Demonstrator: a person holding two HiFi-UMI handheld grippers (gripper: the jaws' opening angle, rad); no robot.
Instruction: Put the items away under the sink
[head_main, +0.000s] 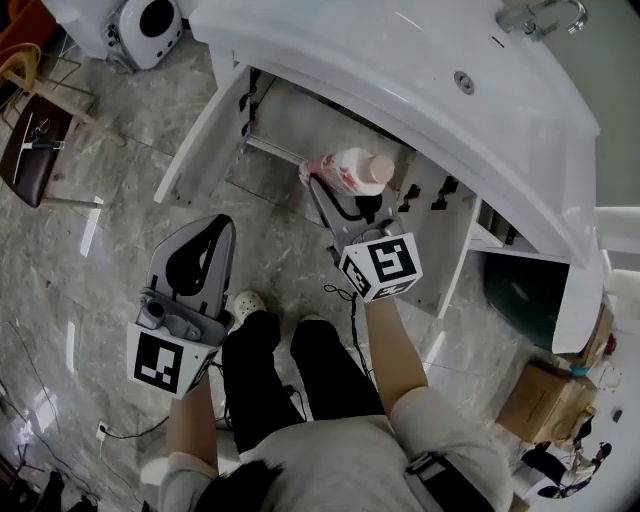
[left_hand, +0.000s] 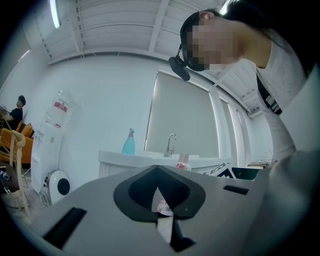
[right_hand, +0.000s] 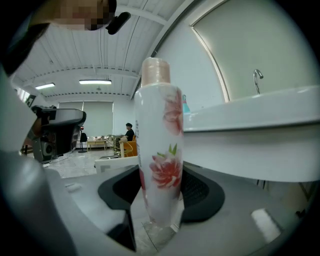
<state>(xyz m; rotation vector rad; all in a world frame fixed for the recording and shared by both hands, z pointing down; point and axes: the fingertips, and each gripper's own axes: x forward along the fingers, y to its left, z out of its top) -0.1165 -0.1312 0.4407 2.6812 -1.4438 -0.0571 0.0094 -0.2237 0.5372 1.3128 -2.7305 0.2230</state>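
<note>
1. The bottle (right_hand: 159, 150) is white, printed with pink-red flowers and green leaves, under a pale pink cap.
2. The left gripper (left_hand: 157, 169) and right gripper (right_hand: 160, 200) are grey, black inside the jaws.
3. The marker cube (head_main: 382, 265) has black squares on white.
4. The sink (head_main: 400, 60) and cabinet (head_main: 200, 140) are plain white.
5. The floor (head_main: 120, 230) is grey, veined like marble.
6. The spray bottle (left_hand: 129, 142) is teal.
7. The trousers (head_main: 300, 370) are black.

Your bottle (right_hand: 159, 150) looks like smooth, glossy white plastic with a printed flower pattern, and its pink cap (right_hand: 155, 70) is duller. The sink (head_main: 420, 70) is glossy white and its tap (head_main: 540, 15) is bright polished metal. The floor (head_main: 100, 250) is polished grey marble-look tile that throws reflections. Your left gripper (head_main: 220, 225) and right gripper (head_main: 338, 190) have matt grey plastic shells with black textured pads (right_hand: 197, 192).
</note>
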